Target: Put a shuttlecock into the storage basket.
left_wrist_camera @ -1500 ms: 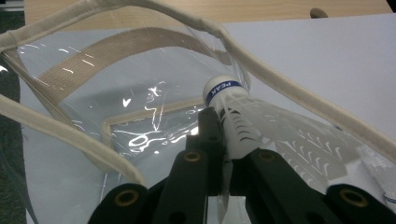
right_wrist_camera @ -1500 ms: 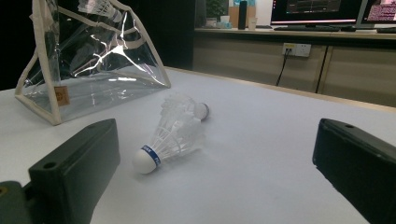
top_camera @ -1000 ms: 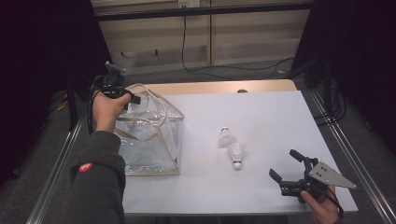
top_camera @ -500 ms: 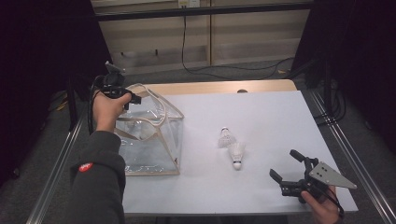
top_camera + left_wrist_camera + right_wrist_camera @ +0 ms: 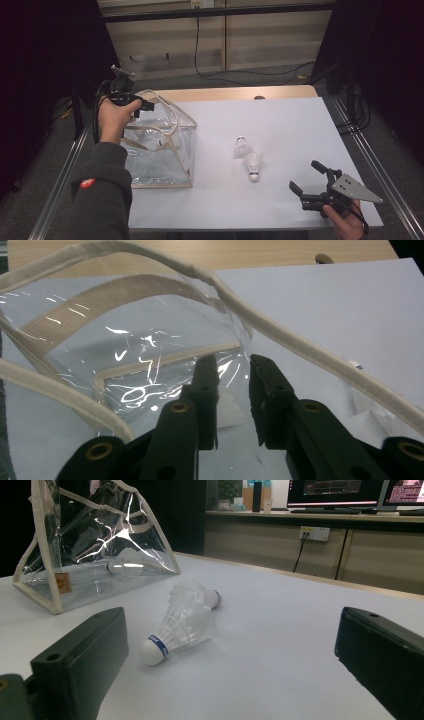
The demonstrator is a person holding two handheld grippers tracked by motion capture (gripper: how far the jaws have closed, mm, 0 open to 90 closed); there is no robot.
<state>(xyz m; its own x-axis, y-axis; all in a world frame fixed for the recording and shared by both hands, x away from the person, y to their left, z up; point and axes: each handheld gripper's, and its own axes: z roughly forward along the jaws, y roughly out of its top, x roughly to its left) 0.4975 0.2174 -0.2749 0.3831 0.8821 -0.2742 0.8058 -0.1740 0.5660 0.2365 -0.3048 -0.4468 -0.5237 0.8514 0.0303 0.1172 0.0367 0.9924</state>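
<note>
At far left, left gripper (image 5: 145, 106) raised over the open top of the clear bag (image 5: 160, 150), held in a hand (image 5: 114, 117) with a dark sleeve; jaws slightly parted with a narrow gap, having just been opening, nothing pinched between them in the left gripper view. Bag standing on the white table (image 5: 280, 125) at its left side, cream trim and straps (image 5: 310, 355) curving across, 1 shuttlecock (image 5: 122, 565) lying inside. Right of the bag, near table centre, 2 shuttlecocks (image 5: 248, 157) lying touching, corks pointing opposite ways. At lower right, right gripper (image 5: 309, 177) low over the table, jaws spread wide, empty, aimed at the nearer shuttlecock (image 5: 180, 620), well apart from it.
</note>
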